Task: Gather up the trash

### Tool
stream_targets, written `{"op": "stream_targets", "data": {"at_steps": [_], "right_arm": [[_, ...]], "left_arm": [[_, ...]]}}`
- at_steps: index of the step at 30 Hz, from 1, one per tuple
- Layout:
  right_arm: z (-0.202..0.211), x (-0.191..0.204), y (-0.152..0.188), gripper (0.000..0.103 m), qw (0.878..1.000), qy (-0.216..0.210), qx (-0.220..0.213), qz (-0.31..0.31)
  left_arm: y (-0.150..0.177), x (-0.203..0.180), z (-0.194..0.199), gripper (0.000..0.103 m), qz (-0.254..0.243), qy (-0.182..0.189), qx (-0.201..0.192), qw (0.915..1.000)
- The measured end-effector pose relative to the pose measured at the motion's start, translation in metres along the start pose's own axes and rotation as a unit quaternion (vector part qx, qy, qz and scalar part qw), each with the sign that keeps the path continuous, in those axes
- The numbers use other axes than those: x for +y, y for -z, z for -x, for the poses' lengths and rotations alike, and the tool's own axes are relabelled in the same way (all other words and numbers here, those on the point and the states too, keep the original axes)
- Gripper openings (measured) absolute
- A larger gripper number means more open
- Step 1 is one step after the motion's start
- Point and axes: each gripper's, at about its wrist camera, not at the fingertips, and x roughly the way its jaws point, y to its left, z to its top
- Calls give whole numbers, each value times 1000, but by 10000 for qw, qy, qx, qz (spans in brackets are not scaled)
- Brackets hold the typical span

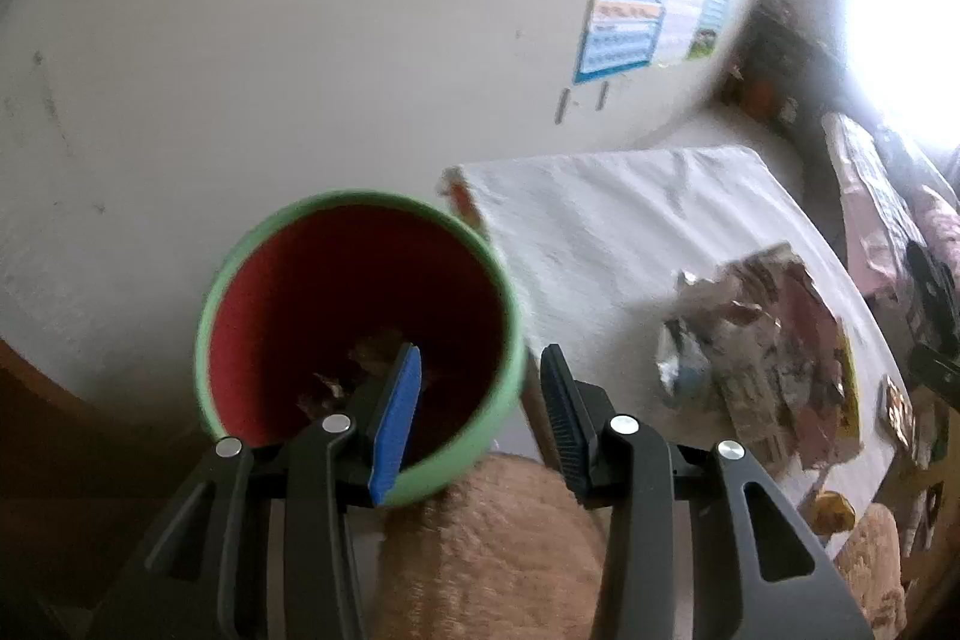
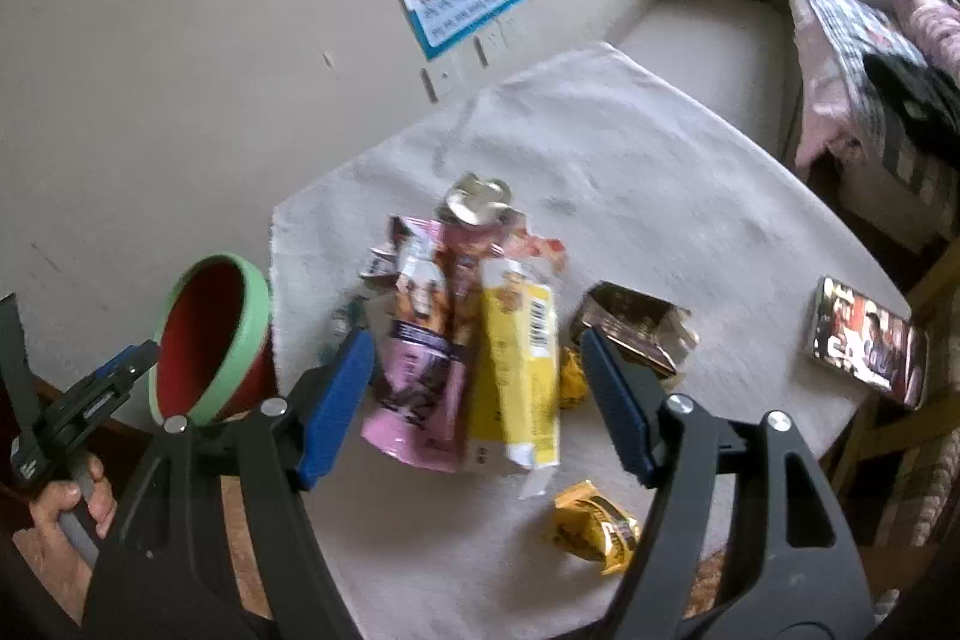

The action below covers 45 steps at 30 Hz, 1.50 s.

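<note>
In the left wrist view, the left tongs are seen with their fingers apart; the blue-padded finger lies inside the rim of a green bucket with a red inside, the black finger outside it, so the rim runs between them. Whether the pads press on that rim cannot be told. Crumpled scraps are dimly seen at the bucket's bottom. To the right, a desk covered by a white cloth carries a blurred heap of wrappers.

In the right wrist view, the right tongs are held apart above the desk, nothing pressed between their blue pads. Beneath and between them, a pink pouch and a yellow packet lie side by side on the cloth, touching. A dark foil wrapper lies just to the right, a small yellow wrapper nearer the camera, and a crushed silvery piece beyond the pouch. A phone with a lit screen rests near the desk's right edge. At the left, the tilted bucket is seen beside the desk, with the left tongs at its rim and a hand on their handle.
</note>
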Motion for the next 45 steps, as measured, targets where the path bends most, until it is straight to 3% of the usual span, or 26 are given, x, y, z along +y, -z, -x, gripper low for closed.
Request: {"op": "stream_targets", "data": {"at_steps": [4,6,10,13,15,20,25,29,32,34,36,45], "right_arm": [[-19,7,2,68,9997,-134,144,151],[-31,13,0,58,9991,-290,260,151],[-49,33,4,52,9971,-480,402,421],[-69,37,10,41,9965,-399,594,441],[-77,35,13,27,9962,-345,678,415],[-67,29,14,24,9956,-634,652,228],[-34,22,13,23,9950,-945,320,12],[-8,17,19,23,9949,-991,97,-138],[2,16,20,23,9956,-924,-17,-162],[6,14,19,23,9957,-911,-59,-165],[6,13,19,23,9955,-927,-74,-185],[2,12,24,23,9948,-984,57,-258]], "left_arm": [[3,-22,2,39,-247,87,44,9996],[4,-29,4,39,-335,107,44,9994],[7,-35,6,39,-431,111,90,9990],[9,-39,5,39,-493,107,140,9986],[10,-42,5,39,-555,136,156,9982],[11,-56,2,45,-765,304,175,9965],[9,-78,-12,52,-1059,444,157,9933],[7,-97,-43,52,-1193,719,494,9890],[6,-105,-69,48,-1011,886,870,9871],[8,-110,-83,35,-986,920,1064,9851],[10,-114,-93,30,-973,974,1202,9832],[8,-120,-109,18,-823,1104,1348,9813]]}}
